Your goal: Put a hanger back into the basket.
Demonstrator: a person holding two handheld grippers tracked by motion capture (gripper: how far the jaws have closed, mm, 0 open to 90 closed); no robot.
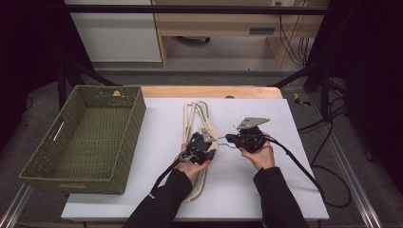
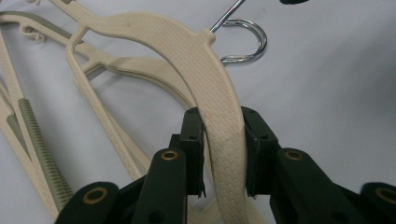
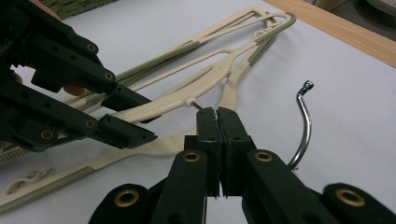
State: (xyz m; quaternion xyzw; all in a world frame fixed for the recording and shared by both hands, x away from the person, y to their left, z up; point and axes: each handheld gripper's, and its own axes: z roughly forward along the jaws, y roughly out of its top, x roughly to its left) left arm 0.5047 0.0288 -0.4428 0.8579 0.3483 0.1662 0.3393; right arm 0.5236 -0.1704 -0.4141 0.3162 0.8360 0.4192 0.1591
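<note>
Hanger (image 2: 219,116) shoulder — lower end cut off

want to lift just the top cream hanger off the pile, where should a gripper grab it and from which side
Grip the top hanger on its broad textured shoulder beside the metal hook, coming from above, jaws across the flat band. That part arches off the table, as the left gripper shows.

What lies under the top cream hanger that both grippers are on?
Under the top hanger lie more cream hangers, stacked on the white table sheet. The left gripper clamps its arm, hiding the stack below; their count is unclear.
</note>
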